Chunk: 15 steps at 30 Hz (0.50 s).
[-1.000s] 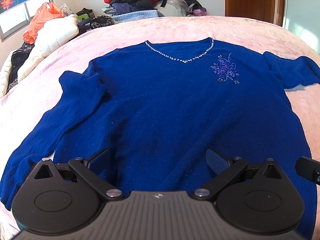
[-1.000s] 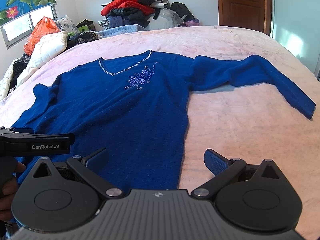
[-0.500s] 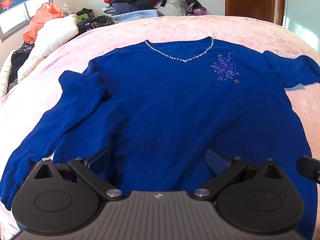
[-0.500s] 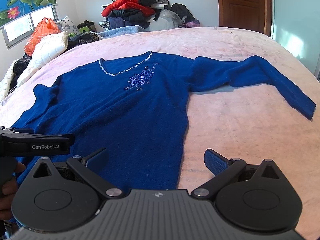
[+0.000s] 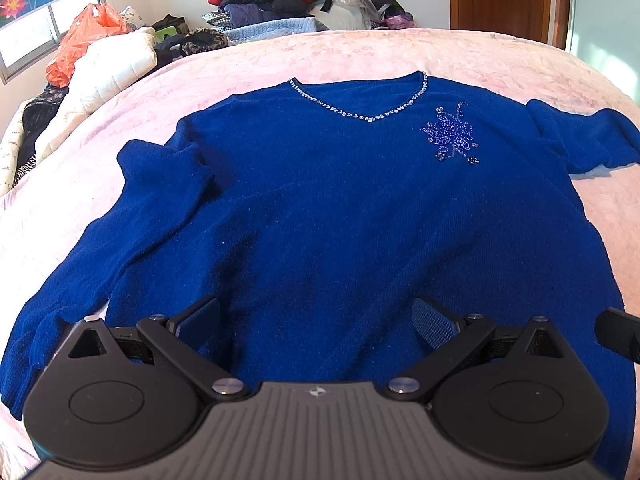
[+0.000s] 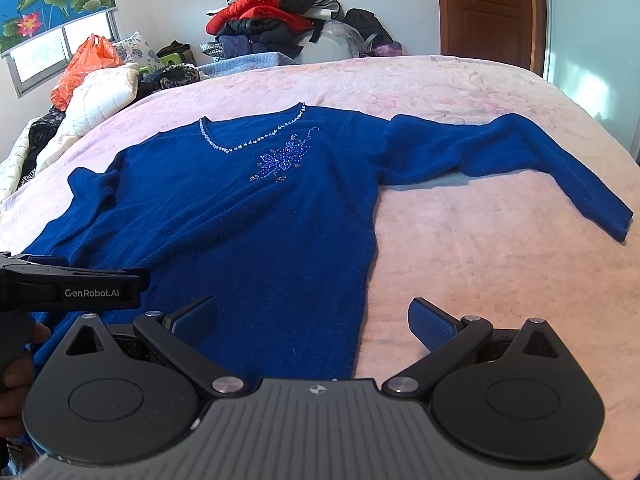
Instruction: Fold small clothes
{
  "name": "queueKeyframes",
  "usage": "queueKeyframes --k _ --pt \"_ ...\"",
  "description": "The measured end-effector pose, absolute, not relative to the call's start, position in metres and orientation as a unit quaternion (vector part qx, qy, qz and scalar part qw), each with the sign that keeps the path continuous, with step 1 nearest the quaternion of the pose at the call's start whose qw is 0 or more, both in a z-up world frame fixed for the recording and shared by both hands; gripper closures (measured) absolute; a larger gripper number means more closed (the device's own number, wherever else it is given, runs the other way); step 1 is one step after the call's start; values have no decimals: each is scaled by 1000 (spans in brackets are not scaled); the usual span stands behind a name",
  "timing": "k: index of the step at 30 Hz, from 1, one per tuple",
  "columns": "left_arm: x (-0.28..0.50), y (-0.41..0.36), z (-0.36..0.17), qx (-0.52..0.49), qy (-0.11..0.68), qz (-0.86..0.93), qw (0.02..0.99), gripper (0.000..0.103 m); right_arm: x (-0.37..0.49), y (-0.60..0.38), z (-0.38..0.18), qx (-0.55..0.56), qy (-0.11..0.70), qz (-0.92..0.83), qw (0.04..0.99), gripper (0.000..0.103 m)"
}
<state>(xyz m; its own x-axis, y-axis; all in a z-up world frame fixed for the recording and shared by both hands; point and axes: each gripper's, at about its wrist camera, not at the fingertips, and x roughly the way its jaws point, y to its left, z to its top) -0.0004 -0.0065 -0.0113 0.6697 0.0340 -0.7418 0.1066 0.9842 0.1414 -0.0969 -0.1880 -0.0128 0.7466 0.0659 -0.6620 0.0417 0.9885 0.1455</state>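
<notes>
- The blue sweater (image 5: 320,216) lay flat, face up, on the pink bedspread (image 6: 460,264), neckline away from me and hem nearest; its long axis ran straight ahead of both tools.
- My left gripper (image 5: 316,316) hovered over the lower body of the sweater, jaws wide apart and empty.
- My right gripper (image 6: 312,316), also spread and empty, straddled the sweater's right side edge.
- The outstretched right sleeve (image 6: 520,160) lay ahead and to the right, so I judged the right hand nearer for it.
</notes>
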Motion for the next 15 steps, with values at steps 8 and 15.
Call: queueKeyframes --k 8,15 --pt "-1 -8 -12 90 407 -21 909 0 -99 -188 -11 63 339 11 939 0" --pt "-1 -9 -12 90 407 -21 909 0 -97 -192 -14 94 349 20 932 0"
